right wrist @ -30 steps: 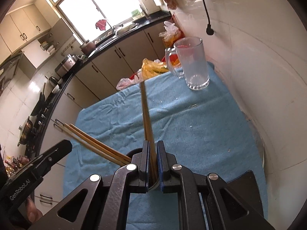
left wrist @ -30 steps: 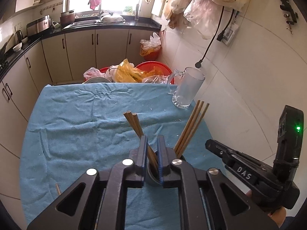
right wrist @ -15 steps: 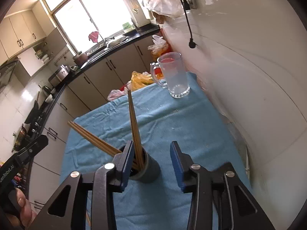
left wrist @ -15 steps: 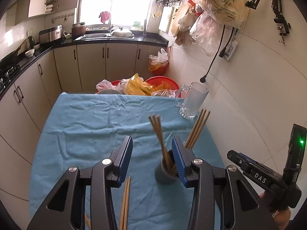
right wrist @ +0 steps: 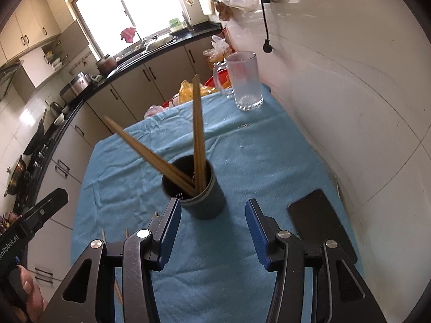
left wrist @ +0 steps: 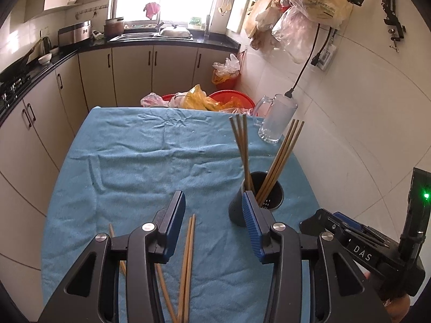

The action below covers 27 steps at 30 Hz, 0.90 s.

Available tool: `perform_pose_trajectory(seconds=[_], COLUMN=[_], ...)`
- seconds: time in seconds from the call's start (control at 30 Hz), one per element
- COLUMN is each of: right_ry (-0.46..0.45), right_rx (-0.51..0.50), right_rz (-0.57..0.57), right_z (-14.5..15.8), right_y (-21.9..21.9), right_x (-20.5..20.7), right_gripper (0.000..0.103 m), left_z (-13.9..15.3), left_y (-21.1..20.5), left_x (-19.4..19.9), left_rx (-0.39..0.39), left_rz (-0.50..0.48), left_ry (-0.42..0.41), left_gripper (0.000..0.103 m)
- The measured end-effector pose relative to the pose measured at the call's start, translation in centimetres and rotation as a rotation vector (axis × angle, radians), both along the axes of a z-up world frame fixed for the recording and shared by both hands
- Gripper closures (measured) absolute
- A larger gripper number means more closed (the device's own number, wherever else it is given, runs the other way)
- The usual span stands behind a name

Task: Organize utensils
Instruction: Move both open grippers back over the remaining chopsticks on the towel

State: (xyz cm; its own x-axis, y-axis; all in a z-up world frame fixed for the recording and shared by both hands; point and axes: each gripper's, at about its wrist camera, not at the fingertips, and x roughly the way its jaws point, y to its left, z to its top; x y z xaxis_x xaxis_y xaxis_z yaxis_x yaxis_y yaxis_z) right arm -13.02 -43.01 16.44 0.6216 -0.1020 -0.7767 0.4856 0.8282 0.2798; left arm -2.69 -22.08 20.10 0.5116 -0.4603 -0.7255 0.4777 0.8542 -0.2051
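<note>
Both grippers have backed away from the dark utensil holder [right wrist: 200,188] since a second ago, when each was pinched on a bundle of chopsticks inside it; those bundles now stand loose in the holder. One bundle of chopsticks [right wrist: 198,132] stands nearly upright, the other [right wrist: 145,150] leans toward the left side of the right wrist view. The left gripper [left wrist: 214,224] has its jaws spread with nothing between the pads, hovering over the blue cloth [left wrist: 140,161] just left of the holder. The right gripper [right wrist: 212,228] is opening, its blue pads wide apart and empty, with the holder just ahead of them. Loose chopsticks [left wrist: 187,263] lie on the cloth under the left gripper, and at least one more seems to lie beneath its left arm, though the frame hides most of it. A glass mug [right wrist: 243,80] stands at the far right corner of the table, and a dark phone [right wrist: 317,220] lies flat near the right gripper.
</note>
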Motion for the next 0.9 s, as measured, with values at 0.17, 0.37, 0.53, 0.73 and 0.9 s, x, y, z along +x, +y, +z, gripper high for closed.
perform_pose_trajectory(seconds=[0.17,0.37,0.53,0.73,0.9], right_ry=[0.019,0.045,0.069,0.096,0.114], right_rx=[-0.005,-0.008,0.005,0.025,0.041], right_rz=[0.021,0.047,0.083,0.145,0.194], right_z=[-0.4,-1.0,-1.8,-2.8,-3.6], right_y=[1.5,3.1,4.4,6.5,7.7], right_x=[0.2,0.5,1.1,2.0,2.6], right_gripper=[0.049,0.049,0.049,0.049,0.051], left_z=[-0.7,-1.7,-3.4,-7.8,-11.2], left_y=[1.6,3.5,6.8,12.9,16.0], left_x=[-0.2,0.1,0.9,2.9,3.7], left_rx=[-0.005,-0.014,-0.021,-0.017,-0.026], left_rz=[0.010,0.041,0.106,0.237,0.295], left_ry=[0.024,0.054,0.103,0.259,0.364], left_gripper=[0.061,0.061,0.061,0.061,0.061])
